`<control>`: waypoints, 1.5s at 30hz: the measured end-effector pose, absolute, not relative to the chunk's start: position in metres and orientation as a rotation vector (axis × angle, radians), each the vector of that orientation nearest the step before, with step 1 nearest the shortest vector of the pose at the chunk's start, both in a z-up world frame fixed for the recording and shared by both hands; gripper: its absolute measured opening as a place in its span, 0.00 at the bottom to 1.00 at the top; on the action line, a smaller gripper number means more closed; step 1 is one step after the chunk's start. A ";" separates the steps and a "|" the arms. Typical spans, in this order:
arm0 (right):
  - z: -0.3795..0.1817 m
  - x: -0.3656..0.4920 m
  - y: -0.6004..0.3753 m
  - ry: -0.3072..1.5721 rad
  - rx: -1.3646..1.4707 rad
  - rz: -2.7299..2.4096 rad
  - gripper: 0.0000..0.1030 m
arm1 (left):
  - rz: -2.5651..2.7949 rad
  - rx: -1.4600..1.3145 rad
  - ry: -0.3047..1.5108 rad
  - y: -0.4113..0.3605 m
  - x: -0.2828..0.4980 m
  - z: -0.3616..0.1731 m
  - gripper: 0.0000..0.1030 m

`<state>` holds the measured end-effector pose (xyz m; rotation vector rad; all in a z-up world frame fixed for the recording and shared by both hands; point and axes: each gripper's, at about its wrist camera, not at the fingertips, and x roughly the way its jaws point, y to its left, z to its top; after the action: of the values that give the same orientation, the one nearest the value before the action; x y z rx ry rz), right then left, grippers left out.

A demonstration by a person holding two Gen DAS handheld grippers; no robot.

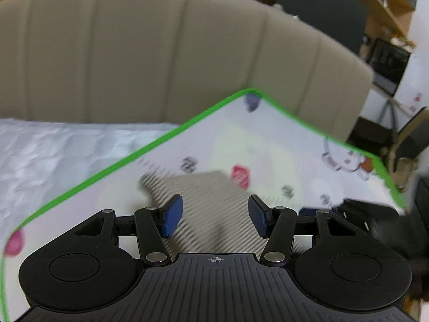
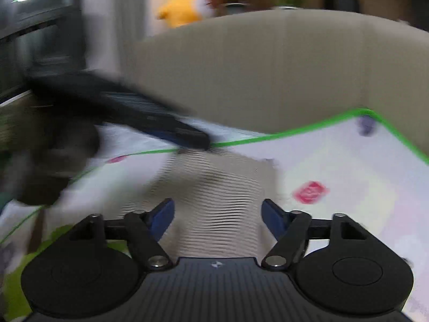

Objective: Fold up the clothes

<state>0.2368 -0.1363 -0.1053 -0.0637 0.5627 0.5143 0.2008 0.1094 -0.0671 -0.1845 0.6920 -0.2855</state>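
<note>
Grippers: left gripper (image 1: 215, 216) and right gripper (image 2: 217, 218) are both seen spread wide, nothing held.
Garment: striped cloth (image 1: 211, 204) is laid on the mat (image 1: 281, 139), just ahead of both.
Axis: cannot be told through blur.
Nearer: neither clearly.
Views: headboard (image 1: 161, 53) is shared; yellow toy (image 2: 185, 0) is shown clearly only at right.

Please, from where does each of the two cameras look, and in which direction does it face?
Left wrist: sits behind the open left gripper, looking forward over the striped garment on the green-edged mat toward the beige headboard.
Right wrist: sits behind the open right gripper, facing the same garment; the left gripper appears blurred at upper left.
Shared: garment, mat, headboard.
</note>
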 end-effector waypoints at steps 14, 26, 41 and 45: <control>-0.133 0.207 -0.099 0.642 -0.186 0.568 0.89 | -0.121 -0.225 0.791 0.115 0.210 -0.110 0.51; -0.150 0.109 -0.206 0.805 0.143 0.259 1.00 | 0.037 -0.274 0.913 0.068 0.011 -0.139 0.93; -0.183 0.077 -0.206 0.765 -0.003 0.056 1.00 | 0.125 -0.035 0.943 0.007 -0.018 -0.167 1.00; -0.183 0.077 -0.206 0.759 0.001 0.058 1.00 | 0.155 -0.046 0.946 0.005 -0.014 -0.168 1.00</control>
<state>0.0775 -0.2058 -0.1832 0.0009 0.7590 0.0578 -0.0139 0.0047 -0.1680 -0.0461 0.9463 0.1548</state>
